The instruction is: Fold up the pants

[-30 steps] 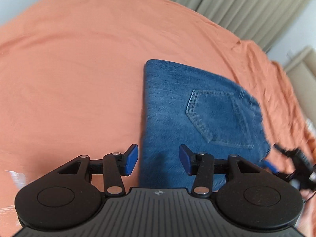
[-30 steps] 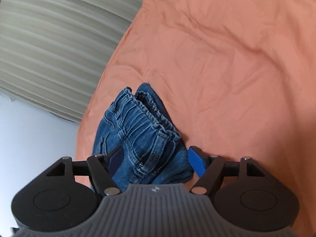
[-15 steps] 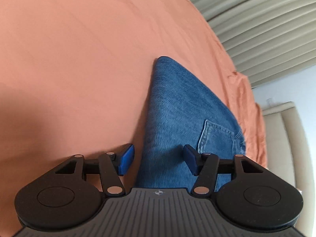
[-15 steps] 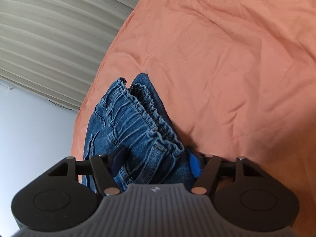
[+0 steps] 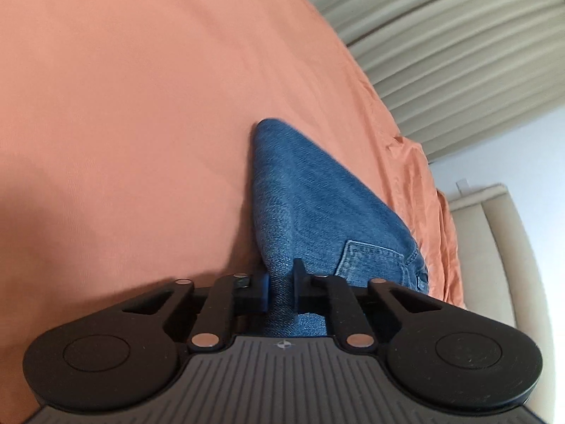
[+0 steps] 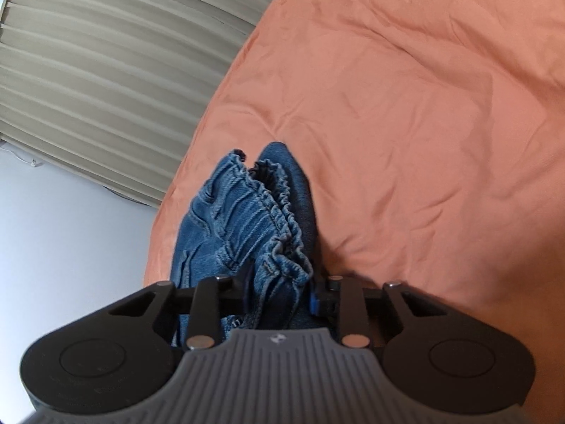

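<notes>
Denim pants (image 5: 310,208) lie folded on the orange bed sheet (image 5: 141,106), stretching ahead of the left claw (image 5: 281,288), clamped on their folded edge, while the right claw (image 6: 279,293) pinches the gathered waistband (image 6: 279,208).

The left hand-held gripper (image 5: 281,291) pinches folded jeans (image 5: 310,205) on orange bedsheet (image 5: 141,106).

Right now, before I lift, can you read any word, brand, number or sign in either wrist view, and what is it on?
No readable text in either view.
Left gripper housing: a small round emblem, no letters legible.
Right gripper housing: a similar small emblem, too small to read.
Jeans: the back pocket shows stitching only; the elastic waistband shows no label.
Orange bedsheet and curtain: no print.
</notes>
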Available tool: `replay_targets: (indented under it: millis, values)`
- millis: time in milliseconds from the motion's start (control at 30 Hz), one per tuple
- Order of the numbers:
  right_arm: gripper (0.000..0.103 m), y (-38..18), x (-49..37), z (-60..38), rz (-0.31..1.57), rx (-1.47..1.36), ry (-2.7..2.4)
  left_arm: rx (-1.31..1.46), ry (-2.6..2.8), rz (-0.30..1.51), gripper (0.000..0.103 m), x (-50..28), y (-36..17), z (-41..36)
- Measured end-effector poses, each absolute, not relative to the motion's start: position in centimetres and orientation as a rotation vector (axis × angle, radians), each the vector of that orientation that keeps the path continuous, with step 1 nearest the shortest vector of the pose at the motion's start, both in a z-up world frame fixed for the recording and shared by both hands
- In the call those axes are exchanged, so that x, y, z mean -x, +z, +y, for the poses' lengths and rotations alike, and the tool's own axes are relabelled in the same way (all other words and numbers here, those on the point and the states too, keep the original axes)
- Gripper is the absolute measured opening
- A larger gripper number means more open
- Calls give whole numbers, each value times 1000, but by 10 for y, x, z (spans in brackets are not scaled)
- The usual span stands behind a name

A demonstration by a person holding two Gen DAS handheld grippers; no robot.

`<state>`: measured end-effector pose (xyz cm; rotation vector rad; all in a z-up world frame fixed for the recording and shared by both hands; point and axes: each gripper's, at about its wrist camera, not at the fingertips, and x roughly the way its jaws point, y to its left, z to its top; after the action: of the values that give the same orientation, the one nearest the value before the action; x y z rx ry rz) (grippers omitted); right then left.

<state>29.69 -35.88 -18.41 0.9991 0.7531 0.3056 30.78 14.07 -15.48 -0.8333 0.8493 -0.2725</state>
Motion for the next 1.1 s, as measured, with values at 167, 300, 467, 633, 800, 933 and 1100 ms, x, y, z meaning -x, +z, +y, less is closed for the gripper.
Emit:
replay_targets:
  millis: [167,300,467,633,800,933,1100]
  values:
    - [21,-131,-297,-343,743,-886,335,787,-286,842,6,-305,-129,144]
    - [21,-77,-298,-314,741,-754,404,685,-298,830,6,-300,-100,152]
    - [20,-43,-303,-269,713,-718,472,619,-269,816,6,-295,-64,191]
    - [20,-29,-313,-216,689,-739,555,544,-194,789,6,-291,-31,248]
    - [20,-31,-326,-153,685,-723,625,488,-88,787,6,-291,-21,303]
    - [20,-62,-327,-119,736,-725,642,448,-36,813,6,-288,-37,331]
    - [20,-127,-320,-115,846,-804,590,458,-16,852,6,-290,-79,336]
